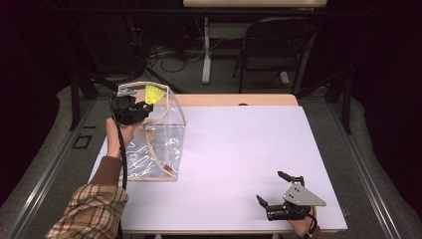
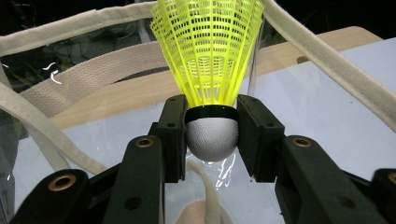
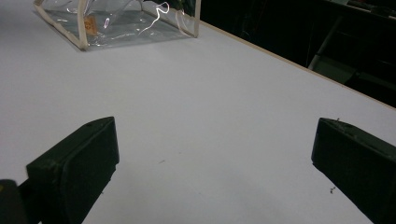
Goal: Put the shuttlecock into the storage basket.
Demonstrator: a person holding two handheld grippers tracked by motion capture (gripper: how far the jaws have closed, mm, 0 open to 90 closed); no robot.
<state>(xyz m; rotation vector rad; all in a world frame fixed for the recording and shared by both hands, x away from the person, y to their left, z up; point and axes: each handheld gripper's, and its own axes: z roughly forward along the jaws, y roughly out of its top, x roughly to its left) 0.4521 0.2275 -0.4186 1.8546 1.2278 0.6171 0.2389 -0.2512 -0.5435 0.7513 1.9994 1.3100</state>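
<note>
A white table (image 1: 239,149) sits in a dark room. At upper left, the left gripper (image 1: 141,108) clamps a yellow shuttlecock (image 1: 155,94) over the clear bag (image 1: 161,144); centre it above the opening before letting go. The right gripper (image 1: 278,191) rests wide open, empty.

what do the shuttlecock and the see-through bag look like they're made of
Shuttlecock: the yellow skirt looks like moulded plastic, a fine lattice of ribs and slots; the rounded head is white with a dimpled matte surface, maybe foam or coated cork. Bag: clear glossy plastic film, judging by the glare streaks and creases, edged with beige woven fabric tape.
</note>
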